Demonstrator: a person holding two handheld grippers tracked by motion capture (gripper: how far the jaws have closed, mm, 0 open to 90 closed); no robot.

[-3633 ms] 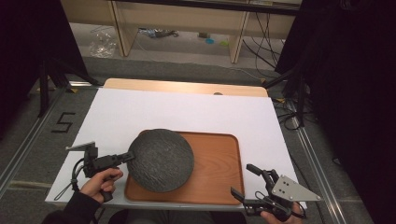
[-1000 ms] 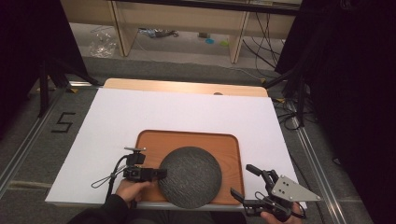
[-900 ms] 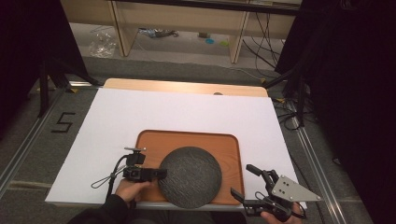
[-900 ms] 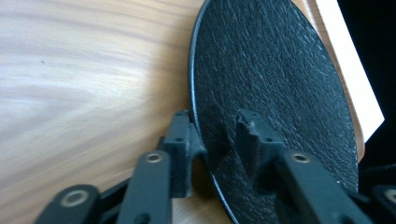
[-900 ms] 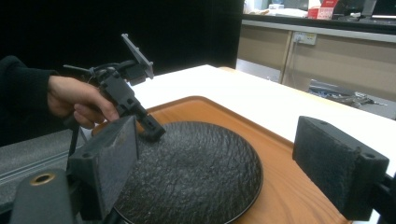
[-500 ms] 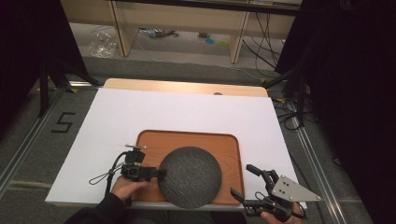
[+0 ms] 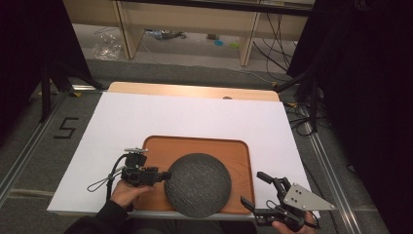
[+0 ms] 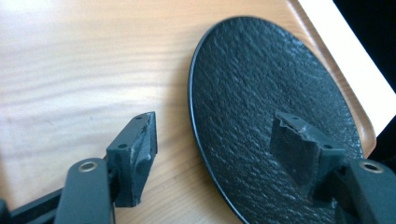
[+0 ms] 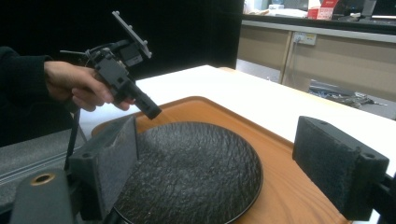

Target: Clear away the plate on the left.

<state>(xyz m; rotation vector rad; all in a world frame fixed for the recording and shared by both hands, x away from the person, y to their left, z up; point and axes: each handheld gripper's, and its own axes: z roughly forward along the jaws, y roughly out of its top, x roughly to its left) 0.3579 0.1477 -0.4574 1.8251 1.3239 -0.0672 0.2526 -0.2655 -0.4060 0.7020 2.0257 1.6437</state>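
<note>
White covering is laid over the table (image 7: 195,114), and a wooden tray (image 7: 195,145) is placed near the person's side of it. On the tray, toward its near edge, the dark round plate (image 7: 198,184) is lying flat; its near rim seems to reach slightly over the tray's lip.

The left gripper (image 7: 163,176) is held at the plate's left rim. Its jaws have just been opening, and in the left gripper view the rim of the plate (image 8: 261,121) is seen between them with the pads (image 8: 140,144) clear of it, so the plate is released. The right gripper (image 7: 253,190) is held wide open near the tray's right corner, with nothing in it.

The release is probably best finished by drawing the left gripper straight back to the left, level with the tray, so that no pad catches the rim and drags the plate.

Little stands in the way: the tray's raised lip and the cable (image 7: 100,183) trailing from the left gripper should be watched. Shelving and loose wires are seen behind the table.
</note>
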